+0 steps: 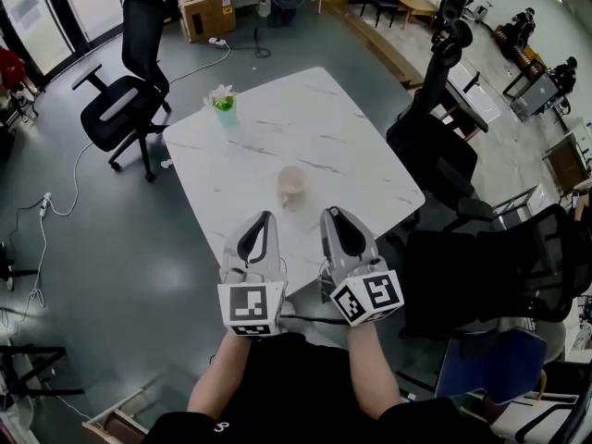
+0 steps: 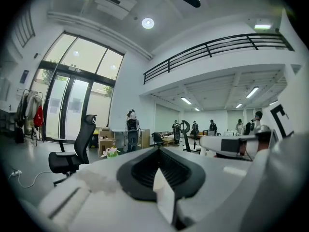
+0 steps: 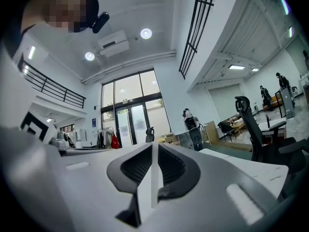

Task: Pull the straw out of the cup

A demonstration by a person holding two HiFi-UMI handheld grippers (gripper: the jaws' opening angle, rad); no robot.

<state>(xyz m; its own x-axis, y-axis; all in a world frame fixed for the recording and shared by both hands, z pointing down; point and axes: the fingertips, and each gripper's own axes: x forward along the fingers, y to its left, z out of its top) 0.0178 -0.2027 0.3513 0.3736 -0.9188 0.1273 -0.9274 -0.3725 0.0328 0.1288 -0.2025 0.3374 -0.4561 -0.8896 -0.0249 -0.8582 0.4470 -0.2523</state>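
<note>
A: Position of the cup [image 1: 291,185]?

B: It stood on the white table [image 1: 370,169], toward the near half, well apart from the potted plant [image 1: 222,102] at the far left corner. It was upright, with its mouth facing up.

A: And the straw?

B: It couldn't be made out from the head view, which was too small and too pale. If it was in there, I judged its long axis ran roughly upright out of the cup mouth, so the pull would go upward.

A: Grippers?

B: The left gripper [image 1: 264,218] and right gripper [image 1: 331,213] were side by side, close to the person's body over the near table edge. Both had their jaws brought together, with only a thin seam showing in each gripper view and nothing between them.

A: Which way did the cup lie from them?

B: Ahead and lower. Both grippers pointed about level across the room. Their own views showed windows, chairs and the ceiling, but no cup. In the head view the cup sat just beyond the two tips, between their lines.

A: Nearer hand?

B: Too close to call; it was about even. Either would need to tip down, open, and come in over the rim.
</note>
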